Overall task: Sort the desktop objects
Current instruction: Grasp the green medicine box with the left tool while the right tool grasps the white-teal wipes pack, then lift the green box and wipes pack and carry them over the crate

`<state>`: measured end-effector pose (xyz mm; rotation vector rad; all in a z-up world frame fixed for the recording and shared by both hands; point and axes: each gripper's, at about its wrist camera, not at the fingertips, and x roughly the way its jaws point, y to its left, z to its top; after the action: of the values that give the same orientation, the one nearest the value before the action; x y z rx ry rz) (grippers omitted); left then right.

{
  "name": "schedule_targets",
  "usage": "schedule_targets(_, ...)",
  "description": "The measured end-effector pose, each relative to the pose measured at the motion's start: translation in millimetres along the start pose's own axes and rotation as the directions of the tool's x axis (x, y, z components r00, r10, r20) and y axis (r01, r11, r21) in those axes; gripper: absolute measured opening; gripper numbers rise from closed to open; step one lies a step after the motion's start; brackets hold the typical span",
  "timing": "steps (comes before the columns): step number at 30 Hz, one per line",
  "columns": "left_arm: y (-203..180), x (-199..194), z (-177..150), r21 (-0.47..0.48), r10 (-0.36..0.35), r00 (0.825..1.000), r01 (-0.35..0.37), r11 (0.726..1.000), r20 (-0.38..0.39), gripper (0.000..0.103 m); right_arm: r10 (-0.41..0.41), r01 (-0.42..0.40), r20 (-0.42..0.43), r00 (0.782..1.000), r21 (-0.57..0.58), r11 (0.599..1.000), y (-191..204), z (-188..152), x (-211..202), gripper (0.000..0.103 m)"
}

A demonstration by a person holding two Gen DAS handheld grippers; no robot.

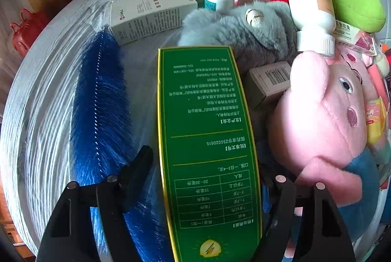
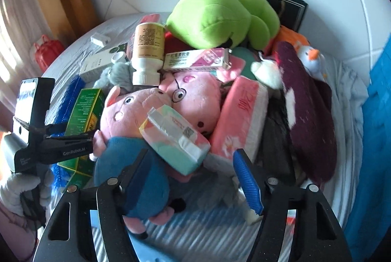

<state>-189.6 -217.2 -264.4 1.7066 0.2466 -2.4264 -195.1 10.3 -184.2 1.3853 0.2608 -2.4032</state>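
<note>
A tall green box (image 1: 207,127) with yellow edges and printed text leans on the pile and runs up between the fingers of my left gripper (image 1: 209,164). The jaws straddle it with a thin gap on each side, so the gripper is open. In the right wrist view one left-gripper finger (image 2: 73,139) lies along the green box (image 2: 83,110). My right gripper (image 2: 190,159) is open over a pastel tissue packet (image 2: 176,137) lying on a pink pig plush (image 2: 129,110). The packet's lower end sits between the jaws, and its right finger stands clear of it.
The white striped cloth (image 1: 44,115) holds a blue brush (image 1: 102,103), a white box (image 1: 151,15), a grey plush (image 1: 239,24), an upturned white bottle (image 2: 147,54), a green plush (image 2: 220,17), a pink tissue pack (image 2: 242,120) and a maroon item (image 2: 308,115). A black case (image 2: 281,0) stands behind.
</note>
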Motion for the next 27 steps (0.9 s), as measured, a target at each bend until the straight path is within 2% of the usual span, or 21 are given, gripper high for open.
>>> schedule_targets(4,-6.9,1.6,-3.8,0.038,0.010,1.000,-0.010,0.999,0.002,0.067,0.003,-0.005,-0.021,1.000,-0.092,0.996,7.5,7.9,14.6,0.069)
schedule_targets(6,-6.6,-0.3,-4.9,0.039,0.001,1.000,-0.001,0.999,0.000,0.057,-0.005,-0.001,-0.045,0.999,-0.135,0.991,11.3,10.6,25.2,0.069)
schedule_targets(8,-2.7,-4.1,-7.3,0.027,-0.015,1.000,0.015,1.000,0.008,0.054,-0.002,-0.009,-0.065,0.998,-0.166,0.986,14.1,12.4,35.0,0.073)
schedule_targets(12,1.6,-18.4,-9.2,0.006,-0.020,0.999,0.020,1.000,0.044,0.053,-0.015,-0.005,-0.081,0.997,-0.249,0.969,26.4,12.7,47.4,0.075)
schedule_targets(13,0.4,-24.8,-10.3,0.004,-0.018,0.998,0.018,1.000,0.059,0.053,-0.019,-0.004,-0.087,0.996,-0.260,0.966,28.6,12.8,50.6,0.069)
schedule_targets(14,0.5,-29.9,-10.0,0.006,-0.021,0.997,0.020,1.000,0.072,0.053,-0.015,-0.012,-0.099,0.995,-0.265,0.964,30.1,12.4,55.7,0.059)
schedule_targets(16,2.7,-44.1,-11.4,0.007,-0.029,0.994,0.029,1.000,0.103,0.052,-0.011,-0.015,-0.102,0.995,-0.259,0.966,30.3,12.2,58.0,0.056)
schedule_targets(22,4.0,-93.3,-19.6,0.043,-0.040,0.975,0.031,0.999,0.217,0.052,0.020,-0.031,-0.051,0.998,-0.220,0.975,26.3,0.5,27.0,0.048)
schedule_targets(27,2.9,-137.4,-27.1,0.077,-0.063,0.950,0.042,0.996,0.305,0.052,0.035,-0.026,0.053,0.998,-0.168,0.985,17.9,-3.3,-27.9,0.046)
